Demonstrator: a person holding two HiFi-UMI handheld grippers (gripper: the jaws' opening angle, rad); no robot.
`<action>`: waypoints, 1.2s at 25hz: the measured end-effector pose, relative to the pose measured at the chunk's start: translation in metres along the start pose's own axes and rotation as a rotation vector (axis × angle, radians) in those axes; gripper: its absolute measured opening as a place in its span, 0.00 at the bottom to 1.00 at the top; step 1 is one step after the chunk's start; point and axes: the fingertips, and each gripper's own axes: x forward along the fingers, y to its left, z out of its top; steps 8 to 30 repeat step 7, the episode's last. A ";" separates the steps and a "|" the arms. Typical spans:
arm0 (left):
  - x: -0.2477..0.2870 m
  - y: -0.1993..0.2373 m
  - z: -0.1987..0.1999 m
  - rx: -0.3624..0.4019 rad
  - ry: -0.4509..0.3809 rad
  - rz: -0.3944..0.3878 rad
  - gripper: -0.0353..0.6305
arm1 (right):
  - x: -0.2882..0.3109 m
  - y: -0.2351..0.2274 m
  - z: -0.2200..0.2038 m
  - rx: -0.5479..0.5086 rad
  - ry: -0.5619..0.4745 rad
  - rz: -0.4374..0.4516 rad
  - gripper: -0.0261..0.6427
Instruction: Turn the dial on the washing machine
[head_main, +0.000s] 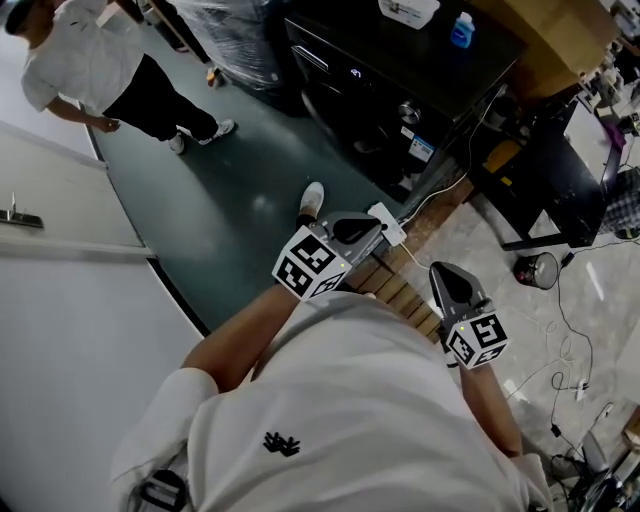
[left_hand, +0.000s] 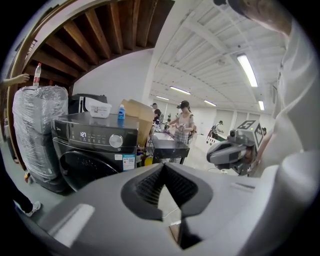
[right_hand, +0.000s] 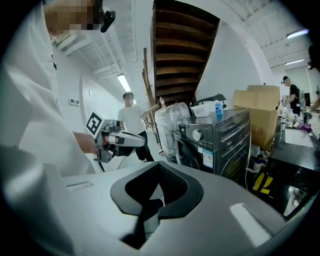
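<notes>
The dark front-loading washing machine (head_main: 400, 90) stands ahead of me across the green floor, its round silver dial (head_main: 409, 112) on the front panel. The left gripper view shows the dial (left_hand: 116, 141) beside the lit display; in the right gripper view the dial (right_hand: 198, 135) is in the middle. My left gripper (head_main: 352, 228) and right gripper (head_main: 452, 282) are held close to my body, well short of the machine. Both are shut with nothing between their jaws. Each sees the other: the right gripper (left_hand: 232, 152) and the left gripper (right_hand: 120, 140).
A person in a white shirt (head_main: 100, 70) stands at the far left by a plastic-wrapped bundle (head_main: 235, 35). A blue bottle (head_main: 461, 30) sits on the machine, a cardboard box (head_main: 555, 40) beside it. A black desk (head_main: 560, 190), a white power strip (head_main: 388, 222) and floor cables lie right.
</notes>
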 end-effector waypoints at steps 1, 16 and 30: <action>0.000 -0.001 0.000 0.001 0.002 -0.002 0.14 | 0.000 0.000 0.000 -0.001 0.002 0.001 0.04; 0.006 -0.002 0.002 0.010 0.011 -0.007 0.14 | 0.000 -0.003 0.004 -0.008 -0.001 0.009 0.04; 0.006 -0.002 0.002 0.010 0.011 -0.007 0.14 | 0.000 -0.003 0.004 -0.008 -0.001 0.009 0.04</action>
